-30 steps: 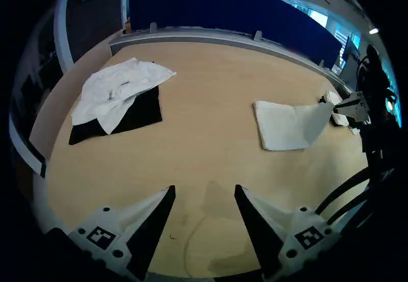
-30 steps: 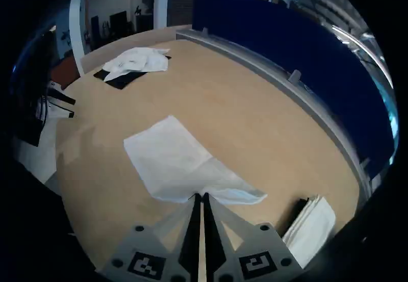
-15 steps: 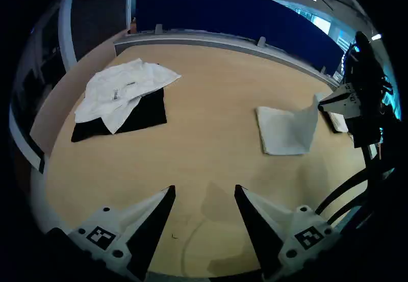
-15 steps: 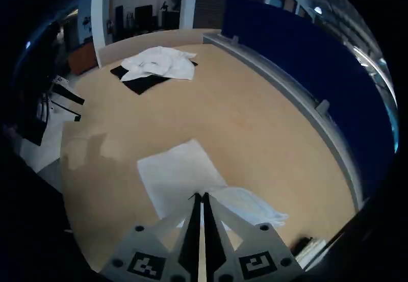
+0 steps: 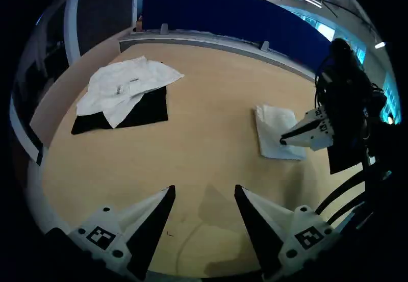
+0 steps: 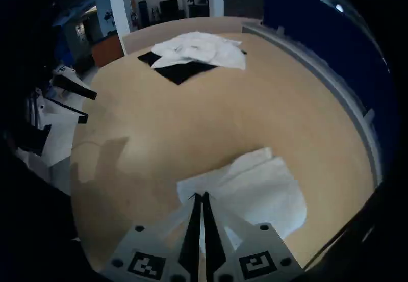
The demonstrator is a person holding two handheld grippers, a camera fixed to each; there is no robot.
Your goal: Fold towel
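The towel (image 6: 265, 187), white and partly doubled over itself, lies flat on the pale wooden table (image 5: 204, 103), well apart from the heap of white cloth (image 5: 127, 78) resting on a black cloth (image 5: 140, 111), and short of the blue partition (image 5: 229, 11). The right gripper (image 6: 199, 196) has its fingers pressed together on the near edge of the upper layer, low over the tabletop, so that in the right gripper view the towel spreads forward and rightward from its tips. The left gripper (image 5: 204, 187) stands with fingers spread and empty above bare table, well apart from the towel, which lies ahead and to its right. Likely faults from here: the pinched layer, if let go before its edge meets the edge beneath, would leave a skewed fold; a drag along the surface could bunch or shift the lower layer, since nothing pins it; a shallow bite on the fabric could slip free early
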